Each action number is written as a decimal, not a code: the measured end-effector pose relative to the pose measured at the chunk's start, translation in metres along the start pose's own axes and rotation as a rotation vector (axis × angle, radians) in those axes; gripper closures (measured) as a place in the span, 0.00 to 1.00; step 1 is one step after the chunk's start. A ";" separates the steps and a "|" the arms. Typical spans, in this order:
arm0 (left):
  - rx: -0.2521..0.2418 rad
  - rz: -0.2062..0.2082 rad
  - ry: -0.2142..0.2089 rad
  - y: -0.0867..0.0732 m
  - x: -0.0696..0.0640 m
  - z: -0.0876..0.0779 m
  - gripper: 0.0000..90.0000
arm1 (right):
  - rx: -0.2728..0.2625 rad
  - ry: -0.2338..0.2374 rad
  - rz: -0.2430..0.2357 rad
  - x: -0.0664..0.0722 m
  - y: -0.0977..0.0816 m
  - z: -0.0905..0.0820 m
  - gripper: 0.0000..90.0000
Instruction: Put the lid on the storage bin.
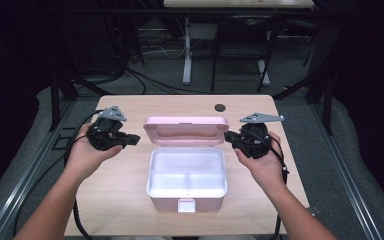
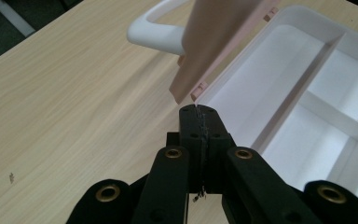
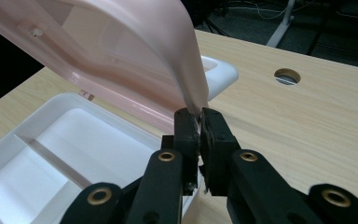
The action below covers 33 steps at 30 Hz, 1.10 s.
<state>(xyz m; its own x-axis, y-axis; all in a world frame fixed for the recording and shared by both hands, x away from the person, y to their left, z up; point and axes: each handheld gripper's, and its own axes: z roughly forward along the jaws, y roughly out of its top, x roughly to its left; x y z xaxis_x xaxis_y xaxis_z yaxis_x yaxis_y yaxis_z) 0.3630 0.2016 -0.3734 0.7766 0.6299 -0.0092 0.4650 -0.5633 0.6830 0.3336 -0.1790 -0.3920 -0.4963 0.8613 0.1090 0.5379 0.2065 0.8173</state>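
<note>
A pink box [image 1: 187, 172] with a white inside sits in the middle of a pale wooden table [image 1: 110, 200], open, its lid [image 1: 186, 131] standing up at the far side. A person holds a gripper in each hand, one on either side of the box.

The step in hand looks like opening the lid, or holding it open. The right gripper [image 3: 199, 113], just right of the box, has its jaws pinched on the lid's right edge, as the right gripper view shows: the thin pink rim runs down between the two black jaws. The left gripper [image 2: 199, 108], just left of the box, has its jaws pressed together with nothing between them. Its tip sits close below the lid's left corner, beside the box's rear hinge, but seems not to touch it.

The next move probably calls for the right gripper to tilt the lid further back until it rests by itself, then let go gently. The left gripper could steady the box wall so the light box does not slide.

The box is a rounded rectangle, pink outside, with a small white latch [image 1: 186, 204] at the near side. Its white tray is empty and split by low walls into one long far compartment and two smaller near ones. A white handle [image 2: 154, 31] lies on the table behind the lid.
</note>
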 end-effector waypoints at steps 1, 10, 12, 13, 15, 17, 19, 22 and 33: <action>-0.004 -0.008 -0.002 0.001 0.001 0.000 1.00 | 0.000 0.014 -0.002 0.000 0.000 0.000 0.95; -0.032 -0.008 0.016 0.013 0.001 -0.001 1.00 | -0.002 0.026 -0.001 0.000 -0.005 -0.003 0.95; -0.045 -0.007 0.017 0.016 0.000 -0.002 1.00 | -0.005 0.020 0.002 0.001 -0.006 -0.004 0.95; -0.052 -0.006 0.018 0.017 0.000 -0.003 1.00 | -0.005 0.021 -0.001 0.001 -0.006 -0.004 0.95; -0.066 -0.005 0.017 0.020 -0.002 -0.004 1.00 | 0.001 0.022 -0.006 0.001 -0.006 -0.005 0.95; -0.069 0.000 0.015 0.022 -0.003 -0.006 1.00 | 0.001 0.027 -0.008 0.001 -0.007 -0.006 0.95; -0.077 0.003 0.017 0.024 -0.004 -0.007 1.00 | 0.003 0.029 -0.008 0.001 -0.007 -0.006 0.95; -0.081 0.006 0.015 0.026 -0.006 -0.009 1.00 | -0.002 0.041 -0.006 0.000 -0.008 -0.007 0.95; -0.093 0.018 0.010 0.031 -0.011 -0.013 1.00 | -0.008 0.042 -0.007 0.001 -0.010 -0.010 0.96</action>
<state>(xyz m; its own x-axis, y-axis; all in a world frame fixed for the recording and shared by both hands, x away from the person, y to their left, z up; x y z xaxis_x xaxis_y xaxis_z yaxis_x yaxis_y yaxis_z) 0.3632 0.1836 -0.3425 0.7802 0.6254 0.0110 0.4090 -0.5234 0.7475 0.3207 -0.1850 -0.3946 -0.5283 0.8396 0.1263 0.5289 0.2090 0.8226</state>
